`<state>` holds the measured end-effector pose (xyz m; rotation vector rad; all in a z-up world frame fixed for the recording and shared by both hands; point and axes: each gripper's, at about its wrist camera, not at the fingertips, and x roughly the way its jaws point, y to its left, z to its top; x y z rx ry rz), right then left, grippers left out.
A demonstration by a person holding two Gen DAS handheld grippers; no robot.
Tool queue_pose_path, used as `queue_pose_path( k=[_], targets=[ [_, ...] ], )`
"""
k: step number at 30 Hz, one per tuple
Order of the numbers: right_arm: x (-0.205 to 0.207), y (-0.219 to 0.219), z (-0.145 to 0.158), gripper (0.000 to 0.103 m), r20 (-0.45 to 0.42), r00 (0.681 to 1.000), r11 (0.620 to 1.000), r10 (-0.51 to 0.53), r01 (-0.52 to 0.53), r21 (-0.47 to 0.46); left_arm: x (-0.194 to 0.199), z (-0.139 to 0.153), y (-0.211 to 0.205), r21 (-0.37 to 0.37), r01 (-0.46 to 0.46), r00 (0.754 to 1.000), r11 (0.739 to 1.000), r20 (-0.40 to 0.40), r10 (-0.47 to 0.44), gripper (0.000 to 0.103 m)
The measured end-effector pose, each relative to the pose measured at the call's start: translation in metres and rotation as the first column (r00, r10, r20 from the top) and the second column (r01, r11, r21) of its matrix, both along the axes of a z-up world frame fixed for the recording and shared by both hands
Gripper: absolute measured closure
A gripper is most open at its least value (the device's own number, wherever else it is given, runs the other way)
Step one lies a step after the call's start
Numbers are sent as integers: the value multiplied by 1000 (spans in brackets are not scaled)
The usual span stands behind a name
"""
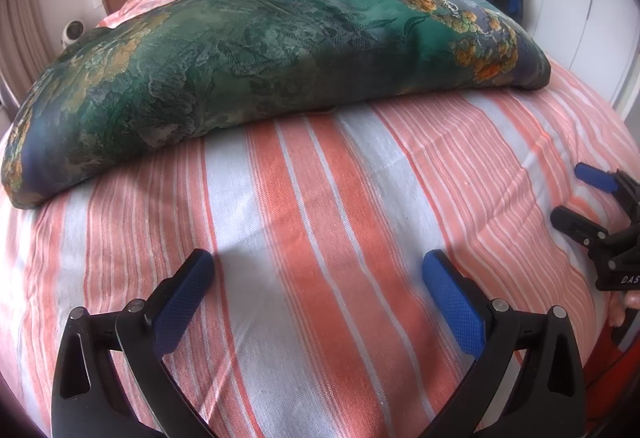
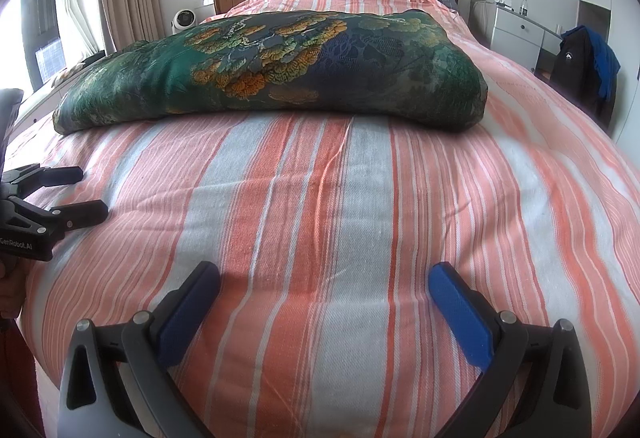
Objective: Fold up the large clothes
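Lying across the middle of the striped bedspread as a long, puffy bundle, the green flowered cloth sits well ahead of both tools, probably already doubled over so its near folded edge faces them. The left gripper and right gripper hover low over bare bedspread near the foot of the bed, side by side, jaws spread wide and holding nothing, likely so they can reach that edge together. Readable writing: "GenRobot.AI" on the left tool's body, and "DAS" on the right's.
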<state>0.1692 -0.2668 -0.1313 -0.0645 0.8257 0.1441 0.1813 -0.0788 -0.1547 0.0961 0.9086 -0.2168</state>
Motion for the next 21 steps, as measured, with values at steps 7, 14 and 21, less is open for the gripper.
queue_pose_path(
  k=[7,14,21],
  targets=[
    [1,0,1,0,-3,1000,1000,4,-4,6,4,43,7,-20,50,998,999,-47,-51,3],
    [1,-1,2,0,-2,1000,1000,1,-1,5,80,136,2,-2,30,990,1000,138,-30,1],
    [2,-24,40,0,-36,999,982,-39,45,183,117,78,-21,210,66,998,975,-17,-64,2]
  ],
)
